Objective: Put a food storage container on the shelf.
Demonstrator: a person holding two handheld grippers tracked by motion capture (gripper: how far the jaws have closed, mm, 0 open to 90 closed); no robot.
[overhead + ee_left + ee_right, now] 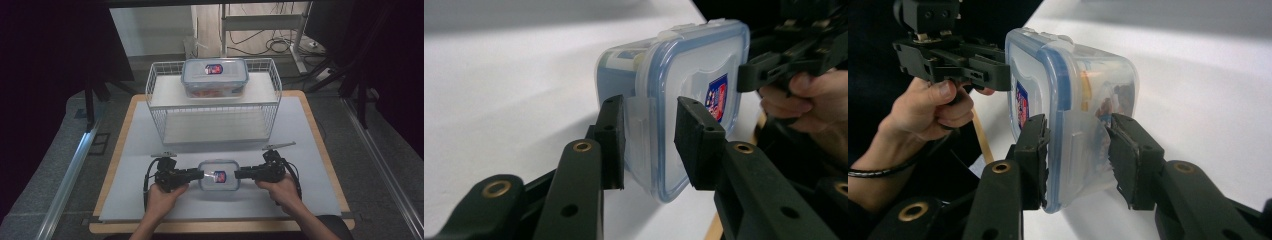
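The left gripper (199, 174) stands at the left end of the box (218, 175). In the left gripper view its jaws straddle the box's end latch (640, 120), one pad (614, 135) beside the flap, the other pad (694, 140) apart from the lid face; a gap remains, so the jaws are part open and clamp nothing. The right gripper (239, 174) mirrors this at the opposite end. In the right gripper view one pad (1034, 150) lies close against the lid rim and the other pad (1128, 155) sits just off the clear wall, again not closed.

This opposed placement suits a two-sided lift: a grip at each short end keeps the box level and stops it from swinging. The box rests flat on the table (300, 150), near the front edge, between the two hands, lid up with the label (219, 176) on top.

Farther back stands a wire rack (155, 95) with a second box (215, 76) on its upper shelf. The lower shelf (215, 127) is bare, which is probably where the near box goes.
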